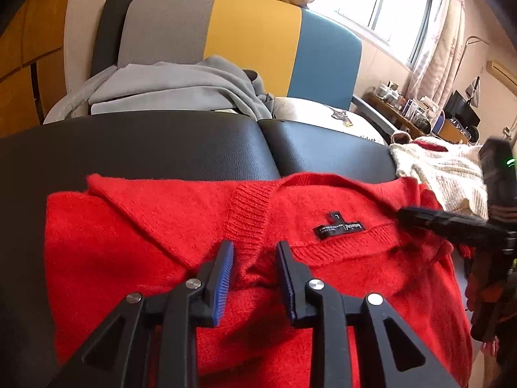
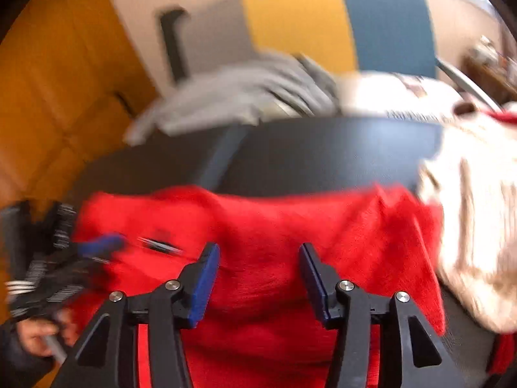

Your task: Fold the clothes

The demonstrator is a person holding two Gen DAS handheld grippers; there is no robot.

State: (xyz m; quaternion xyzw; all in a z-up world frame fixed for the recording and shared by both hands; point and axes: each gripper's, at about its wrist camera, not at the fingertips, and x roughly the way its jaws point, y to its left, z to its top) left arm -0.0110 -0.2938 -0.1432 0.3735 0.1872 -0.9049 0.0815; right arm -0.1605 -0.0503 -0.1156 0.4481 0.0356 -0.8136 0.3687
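Observation:
A red knit sweater [image 1: 181, 226] lies spread on a black leather surface [image 1: 161, 148], collar and black neck label [image 1: 339, 229] facing up. My left gripper [image 1: 255, 249] is open, its fingers straddling the ribbed collar just left of the label. My right gripper [image 2: 258, 252] is open over the sweater's [image 2: 274, 226] right part; that view is blurred. The right gripper's black fingers [image 1: 452, 223] show at the right in the left wrist view, over the sweater's shoulder. The left gripper [image 2: 97, 249] shows at the left in the right wrist view.
A cream knit garment [image 1: 442, 168] lies right of the sweater. A grey hoodie [image 1: 181, 87] lies on a grey, yellow and blue sofa [image 1: 252, 38] behind. A cluttered shelf [image 1: 416, 113] and a window stand at the far right.

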